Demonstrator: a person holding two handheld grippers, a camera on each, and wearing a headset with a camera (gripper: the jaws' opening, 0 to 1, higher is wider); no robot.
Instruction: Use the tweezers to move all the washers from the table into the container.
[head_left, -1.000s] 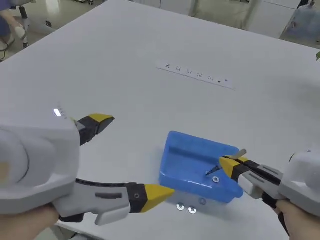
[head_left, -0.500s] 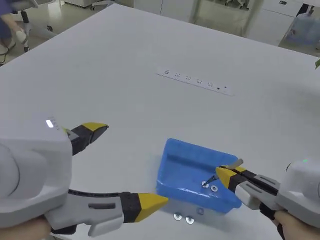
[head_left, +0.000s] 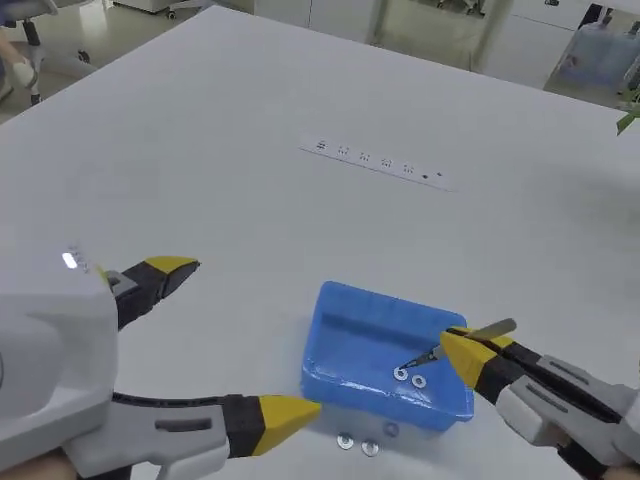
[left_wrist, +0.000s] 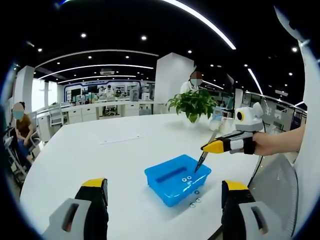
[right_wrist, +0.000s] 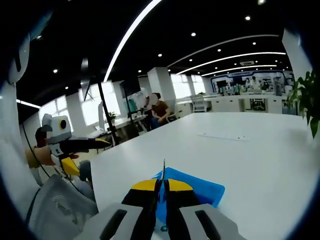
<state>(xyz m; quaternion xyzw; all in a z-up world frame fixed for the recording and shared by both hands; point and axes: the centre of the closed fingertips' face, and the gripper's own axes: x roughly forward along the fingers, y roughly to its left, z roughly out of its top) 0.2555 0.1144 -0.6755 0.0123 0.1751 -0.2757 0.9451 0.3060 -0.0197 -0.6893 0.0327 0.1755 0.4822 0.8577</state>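
**Tweezers (head_left: 422, 356) pointing down into the container (head_left: 345, 335), left gripper (head_left: 252, 336) spread wide**

At the left of the head view, the left gripper hangs above the white tabletop (head_left: 250, 150). Its two yellow-tipped jaws are far apart, with nothing between them, and they touch nothing. The left gripper view agrees (one jaw rises at each lower corner, and the container is seen between them, farther off).

Just right of the lower jaw tip, two washers (head_left: 357, 444) lie side by side on the tabletop, near the container's near wall. A third faint ring seems to sit right against that wall, but it is too small to be sure.

The container is a shallow blue tray standing flat. Well behind it, a flush socket strip (head_left: 378, 162) runs across the tabletop. On the tray's floor, toward the right, two more washers (head_left: 409, 378) lie close together.

The tweezers slant down from the right, and their points end just beside that pair. I cannot tell whether they touch a washer.

The right gripper (head_left: 455, 345) has its jaws pressed together on the tweezers. It clamps them around mid-length, and the blunt end sticks out behind.
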